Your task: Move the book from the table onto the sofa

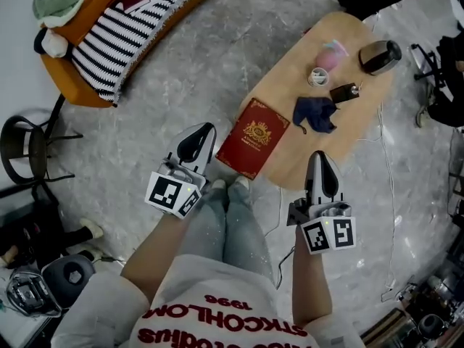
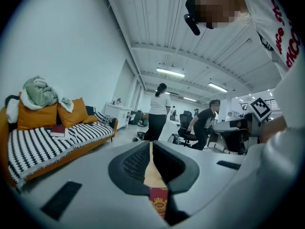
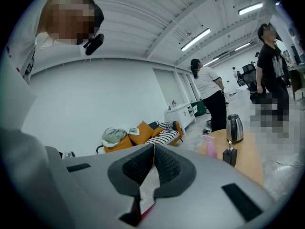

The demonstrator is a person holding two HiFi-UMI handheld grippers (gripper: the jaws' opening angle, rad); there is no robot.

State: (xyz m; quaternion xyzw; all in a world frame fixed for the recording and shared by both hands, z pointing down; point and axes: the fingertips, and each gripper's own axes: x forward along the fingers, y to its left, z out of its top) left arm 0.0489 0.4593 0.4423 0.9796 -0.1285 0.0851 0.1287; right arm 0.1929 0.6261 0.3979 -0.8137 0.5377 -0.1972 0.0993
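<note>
While you look down in the head view, the red book [image 1: 253,138] lies flat on the near end of the wooden table [image 1: 286,71], between your left hand-held gripper [image 1: 203,135] and right hand-held gripper [image 1: 320,162]; neither holds it. The striped sofa [image 1: 123,35] sits far left. In the left gripper view, the jaws are pressed together, empty, with the book's cover showing below them. In the right gripper view, the jaws are likewise closed on nothing, and a kettle [image 3: 234,129] stands on the table beyond.
</note>
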